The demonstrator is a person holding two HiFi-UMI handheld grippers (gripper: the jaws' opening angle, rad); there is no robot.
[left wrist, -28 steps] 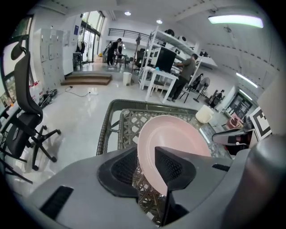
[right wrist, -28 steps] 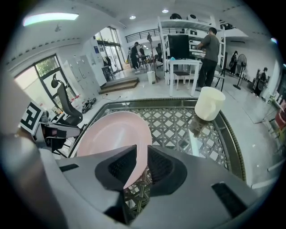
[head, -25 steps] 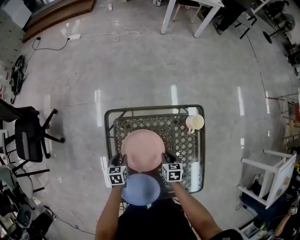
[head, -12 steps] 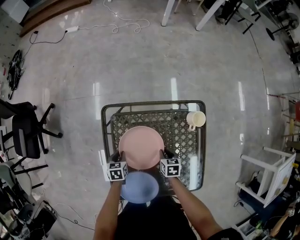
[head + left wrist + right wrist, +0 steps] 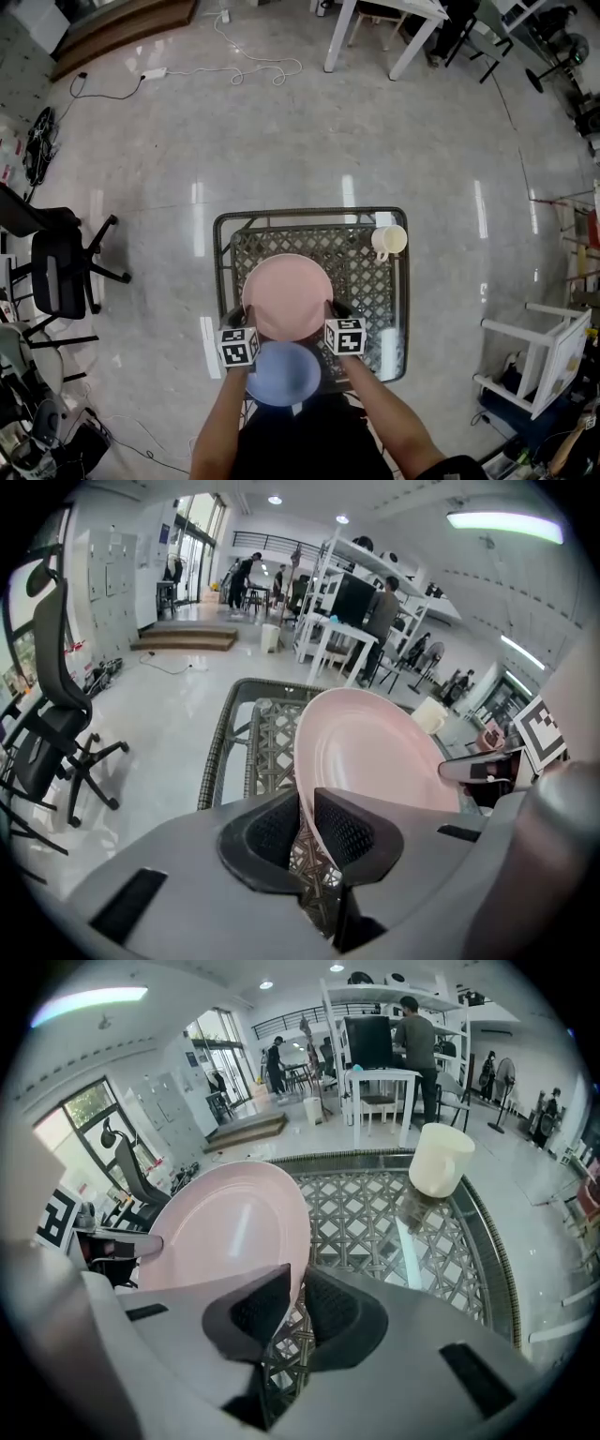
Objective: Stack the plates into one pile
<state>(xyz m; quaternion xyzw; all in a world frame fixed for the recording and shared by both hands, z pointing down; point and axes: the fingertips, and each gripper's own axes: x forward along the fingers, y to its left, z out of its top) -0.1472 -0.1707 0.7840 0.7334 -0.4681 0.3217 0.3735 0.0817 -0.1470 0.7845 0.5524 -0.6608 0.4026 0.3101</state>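
Observation:
A pink plate (image 5: 287, 295) sits over the dark lattice table (image 5: 309, 215), caught between my two grippers. My left gripper (image 5: 242, 319) has its jaws closing on the plate's left rim (image 5: 366, 761), which runs between the pads (image 5: 349, 834). My right gripper (image 5: 330, 311) is closing on the right rim (image 5: 225, 1232), which stands in the narrow slot between its pads (image 5: 251, 1309). A blue plate (image 5: 281, 373) lies at the table's near edge, just behind both grippers and partly under the marker cubes.
A cream cup (image 5: 389, 242) stands at the table's far right corner, also in the right gripper view as the cup (image 5: 441, 1159). An office chair (image 5: 56, 272) is on the floor at the left, white table legs (image 5: 375, 33) far ahead, a white rack (image 5: 544, 352) at the right.
Both grippers have closed in on the pink plate's two side rims. The plate and the blue plate have kept their places on the table.

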